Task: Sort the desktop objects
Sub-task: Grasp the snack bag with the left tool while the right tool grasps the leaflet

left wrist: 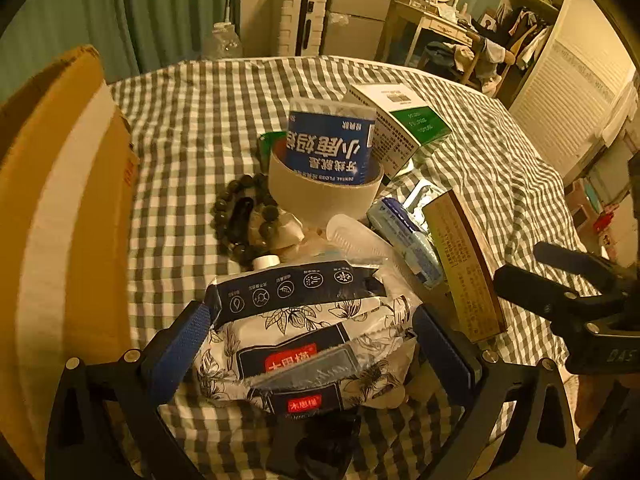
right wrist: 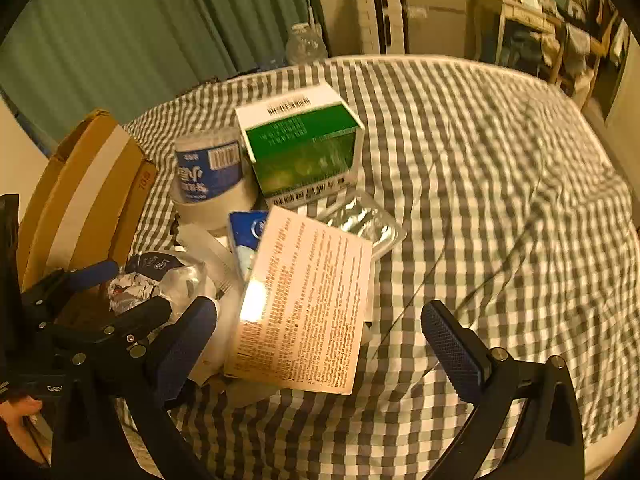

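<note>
Partly buried: bead bracelet [left wrist: 244, 216] under clutter

floss tub [left wrist: 330, 142]: "DENTAL FLOSS" upside-down | left gripper [right wrist: 54, 389]: "Gen" | other txt illegible

From my left wrist camera, the cardboard box [left wrist: 60, 208] runs off the frame's left edge, and the floral packets [left wrist: 304, 344] bury whatever lies beneath. The green box [right wrist: 300, 148] looks smeared.
</note>
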`<state>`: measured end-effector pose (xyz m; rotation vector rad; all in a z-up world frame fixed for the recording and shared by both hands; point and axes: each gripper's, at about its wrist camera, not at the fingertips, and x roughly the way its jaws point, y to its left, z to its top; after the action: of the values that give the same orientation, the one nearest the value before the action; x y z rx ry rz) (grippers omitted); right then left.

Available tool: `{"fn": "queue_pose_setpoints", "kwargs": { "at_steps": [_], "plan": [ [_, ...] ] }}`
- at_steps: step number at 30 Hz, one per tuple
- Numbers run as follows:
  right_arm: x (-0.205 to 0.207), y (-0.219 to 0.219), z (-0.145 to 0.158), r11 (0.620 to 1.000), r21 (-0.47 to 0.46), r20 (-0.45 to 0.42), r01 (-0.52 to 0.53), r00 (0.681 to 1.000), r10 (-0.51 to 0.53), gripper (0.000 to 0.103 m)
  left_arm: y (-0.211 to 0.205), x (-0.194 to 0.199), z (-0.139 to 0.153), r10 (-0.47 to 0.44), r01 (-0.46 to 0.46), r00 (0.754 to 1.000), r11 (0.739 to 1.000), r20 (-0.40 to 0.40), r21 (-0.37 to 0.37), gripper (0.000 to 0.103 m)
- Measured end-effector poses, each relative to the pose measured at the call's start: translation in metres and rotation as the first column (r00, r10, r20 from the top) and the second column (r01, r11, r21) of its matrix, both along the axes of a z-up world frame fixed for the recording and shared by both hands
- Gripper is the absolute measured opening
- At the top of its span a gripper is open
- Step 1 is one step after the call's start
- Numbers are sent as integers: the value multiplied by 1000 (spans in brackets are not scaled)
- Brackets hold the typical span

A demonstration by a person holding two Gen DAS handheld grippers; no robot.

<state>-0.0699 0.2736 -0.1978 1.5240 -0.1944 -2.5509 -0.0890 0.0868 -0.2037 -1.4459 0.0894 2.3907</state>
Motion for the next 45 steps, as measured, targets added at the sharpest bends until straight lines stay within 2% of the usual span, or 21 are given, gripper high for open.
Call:
{"fn": "queue_pose_setpoints", "kwargs": {
  "at_steps": [9,12,14,15,16,18,22,26,34,39,45],
  "plan": [
    [-9,-3,-27,998,-57,93,-1,996,6,103,-3,-6,-22,13,-14,998,999,60,29,103],
    [-11,-5,-33,995,-96,127,0,992,12,102,-8,-9,-28,16,-23,995,998,98,66,103],
    [-13,-6,-36,994,-112,142,-2,990,18,95,-10,-9,-31,13,-21,994,997,109,73,103],
    [-14,-8,-36,992,-127,149,-10,988,29,87,-8,-7,-30,9,-16,994,997,106,69,103],
    [-14,-10,-37,991,-130,153,-13,988,33,83,-8,-6,-30,5,-12,995,998,102,66,103],
    [-13,-14,-34,994,-108,149,-18,988,34,82,-5,-3,-28,-3,-3,996,998,94,57,103],
    [-12,-13,-32,993,-114,152,13,988,4,81,-1,1,-23,-23,15,995,997,94,79,93],
    [-11,-8,-25,990,-128,146,57,989,-38,80,5,3,-17,-35,31,997,997,65,64,85],
    [-8,-15,-4,990,-127,91,64,994,-53,79,10,10,-3,-37,36,999,998,13,43,70],
    [-1,-12,2,988,-136,35,74,997,-70,79,10,16,10,-39,40,998,999,-41,31,66],
    [0,15,21,980,-169,-12,110,993,-114,79,5,24,32,-21,23,993,1000,-118,9,65]
  ]
}}
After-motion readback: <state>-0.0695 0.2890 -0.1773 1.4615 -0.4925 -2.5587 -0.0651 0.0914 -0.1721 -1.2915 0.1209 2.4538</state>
